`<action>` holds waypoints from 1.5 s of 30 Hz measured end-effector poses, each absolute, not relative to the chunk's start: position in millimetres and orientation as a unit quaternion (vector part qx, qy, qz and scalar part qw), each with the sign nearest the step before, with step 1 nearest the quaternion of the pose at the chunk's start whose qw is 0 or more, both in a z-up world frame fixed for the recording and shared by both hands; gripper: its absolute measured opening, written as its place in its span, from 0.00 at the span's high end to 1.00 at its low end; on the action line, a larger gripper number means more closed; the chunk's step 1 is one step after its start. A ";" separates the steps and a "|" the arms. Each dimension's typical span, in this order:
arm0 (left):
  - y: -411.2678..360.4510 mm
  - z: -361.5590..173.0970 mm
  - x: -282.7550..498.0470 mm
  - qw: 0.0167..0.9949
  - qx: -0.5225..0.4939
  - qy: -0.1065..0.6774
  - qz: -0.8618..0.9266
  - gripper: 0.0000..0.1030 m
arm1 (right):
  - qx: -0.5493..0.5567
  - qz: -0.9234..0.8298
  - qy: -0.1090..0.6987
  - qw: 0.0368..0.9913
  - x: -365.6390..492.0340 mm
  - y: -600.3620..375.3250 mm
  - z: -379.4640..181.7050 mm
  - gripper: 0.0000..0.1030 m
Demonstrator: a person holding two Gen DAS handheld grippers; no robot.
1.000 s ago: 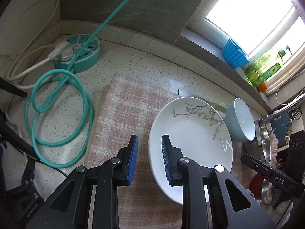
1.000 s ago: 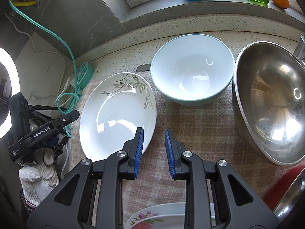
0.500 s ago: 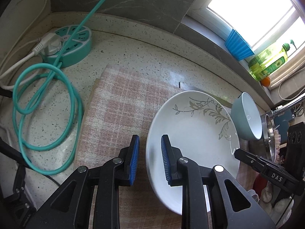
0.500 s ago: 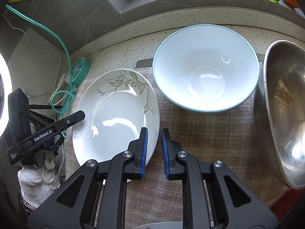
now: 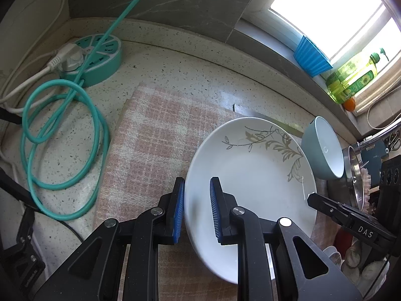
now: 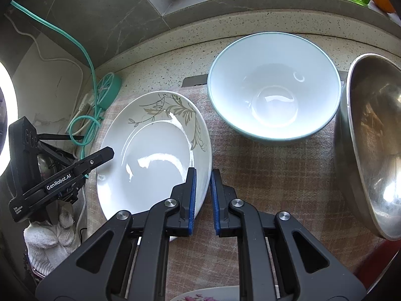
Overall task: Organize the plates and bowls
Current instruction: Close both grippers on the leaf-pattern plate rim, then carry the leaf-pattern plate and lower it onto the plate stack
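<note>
We are gripping a white leaf-patterned plate on a checked cloth, the left gripper and right gripper each clamping opposite rims. Next, we are likely lifting it level, clearing the pale blue bowl just beside it.

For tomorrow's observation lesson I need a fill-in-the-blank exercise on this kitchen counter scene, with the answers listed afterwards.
1. Each tool grips the rim of the white ____ with the leaf pattern.
2. The pale blue bowl stands on the checked ____.
3. To the right of that bowl sits a large bowl made of ____.
4. The coiled cable by the round power strip is ____ in colour.

Missing words: plate; cloth; metal; teal
</note>
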State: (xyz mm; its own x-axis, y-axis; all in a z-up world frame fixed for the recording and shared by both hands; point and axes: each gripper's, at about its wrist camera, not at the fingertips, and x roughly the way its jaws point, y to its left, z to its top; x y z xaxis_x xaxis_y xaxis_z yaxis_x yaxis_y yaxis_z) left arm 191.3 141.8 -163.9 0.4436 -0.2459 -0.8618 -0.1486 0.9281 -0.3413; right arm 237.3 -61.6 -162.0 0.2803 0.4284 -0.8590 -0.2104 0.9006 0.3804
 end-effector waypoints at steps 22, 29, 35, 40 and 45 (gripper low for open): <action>126.9 -119.8 121.2 0.847 -0.208 0.486 -0.050 0.82 | 0.087 0.240 0.542 0.801 169.9 -85.3 -118.3 0.89; 102.2 -100.6 91.7 0.856 -0.204 0.471 -0.068 0.82 | 0.101 0.247 0.533 0.803 138.6 -116.1 -106.4 0.89; 74.9 -99.6 71.4 0.854 -0.203 0.472 -0.085 0.82 | 0.107 0.240 0.536 0.802 116.0 -146.2 -103.2 0.89; 50.8 -104.0 57.4 0.848 -0.198 0.481 -0.101 0.82 | 0.104 0.227 0.539 0.805 98.0 -172.7 -102.6 0.89; 29.3 -109.5 46.2 0.841 -0.192 0.492 -0.116 0.82 | 0.100 0.216 0.544 0.805 82.9 -195.3 -104.1 0.89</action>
State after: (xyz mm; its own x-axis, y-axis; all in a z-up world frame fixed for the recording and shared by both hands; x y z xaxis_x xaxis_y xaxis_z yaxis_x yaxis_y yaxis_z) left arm 46.2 29.3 -109.5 0.4879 -0.3845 -0.7836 0.0069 0.8994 -0.4370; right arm 82.9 -195.3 -104.1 0.3150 0.4570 -0.8318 -0.2395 0.8864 0.3962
